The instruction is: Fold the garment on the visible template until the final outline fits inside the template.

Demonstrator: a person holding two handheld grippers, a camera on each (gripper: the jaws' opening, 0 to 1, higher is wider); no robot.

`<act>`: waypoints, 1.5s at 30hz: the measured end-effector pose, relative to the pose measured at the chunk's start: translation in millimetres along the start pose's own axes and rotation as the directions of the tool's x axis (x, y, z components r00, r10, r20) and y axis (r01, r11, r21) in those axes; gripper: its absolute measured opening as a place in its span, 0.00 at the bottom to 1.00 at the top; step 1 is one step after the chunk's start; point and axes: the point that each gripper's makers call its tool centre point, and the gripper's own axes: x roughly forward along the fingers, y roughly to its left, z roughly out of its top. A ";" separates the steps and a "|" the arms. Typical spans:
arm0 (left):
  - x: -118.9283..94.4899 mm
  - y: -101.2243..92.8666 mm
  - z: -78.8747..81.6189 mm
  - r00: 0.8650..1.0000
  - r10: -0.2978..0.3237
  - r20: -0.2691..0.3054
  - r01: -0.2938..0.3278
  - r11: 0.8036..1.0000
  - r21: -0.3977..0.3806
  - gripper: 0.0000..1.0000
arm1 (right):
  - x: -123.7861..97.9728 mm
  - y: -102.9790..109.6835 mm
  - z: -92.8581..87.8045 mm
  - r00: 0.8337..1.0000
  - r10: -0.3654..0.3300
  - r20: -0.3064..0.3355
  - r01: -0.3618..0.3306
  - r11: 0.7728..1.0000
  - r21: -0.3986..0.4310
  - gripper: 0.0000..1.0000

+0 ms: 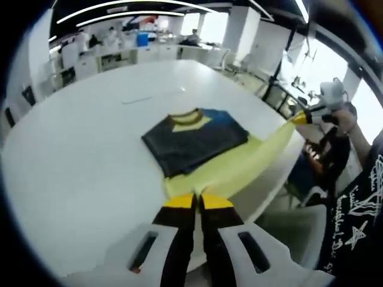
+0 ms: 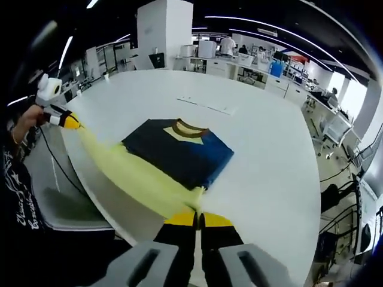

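Garment [image 1: 197,140] lies on the white counter [image 1: 90,161], toward the edge nearest the person; in the right gripper view the garment [image 2: 179,149] sits at the middle of the counter [image 2: 263,155].

Surroundings: left gripper view shows desks and chairs at far left and rear, with a blue bin-like object [image 1: 142,39] on a rear desk. A thin pale line [image 1: 152,95] lies on the counter beyond the garment, well apart from it; whether it is the template cannot be told. At far right stands a person in a black printed shirt [image 1: 359,209]. Nothing lies between the claws and the garment.

Garment condition: dark navy body, folded to a rough rectangle, with a brown collar and a yellow neck panel. A pale yellow portion runs out from beneath the dark fold as a long band stretched taut along the counter edge.

Left claw [image 1: 197,200]: jaws closed together on the near end of the yellow band. Right claw [image 1: 299,118], seen at right in the left gripper view, grips the far end of the same band. In the right gripper view the right claw [image 2: 197,218] is closed on the yellow fabric, and the left claw [image 2: 72,122] at left pinches the opposite end.

Surface: white, smooth, rounded. Room: open office, strip ceiling lights, bright windows at right.
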 end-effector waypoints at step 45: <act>59.2 78.0 105.5 0.987 0.092 0.133 -0.095 0.995 0.019 0.00 | 69.6 -76.2 108.8 0.984 -0.074 0.161 0.076 0.997 -0.005 0.00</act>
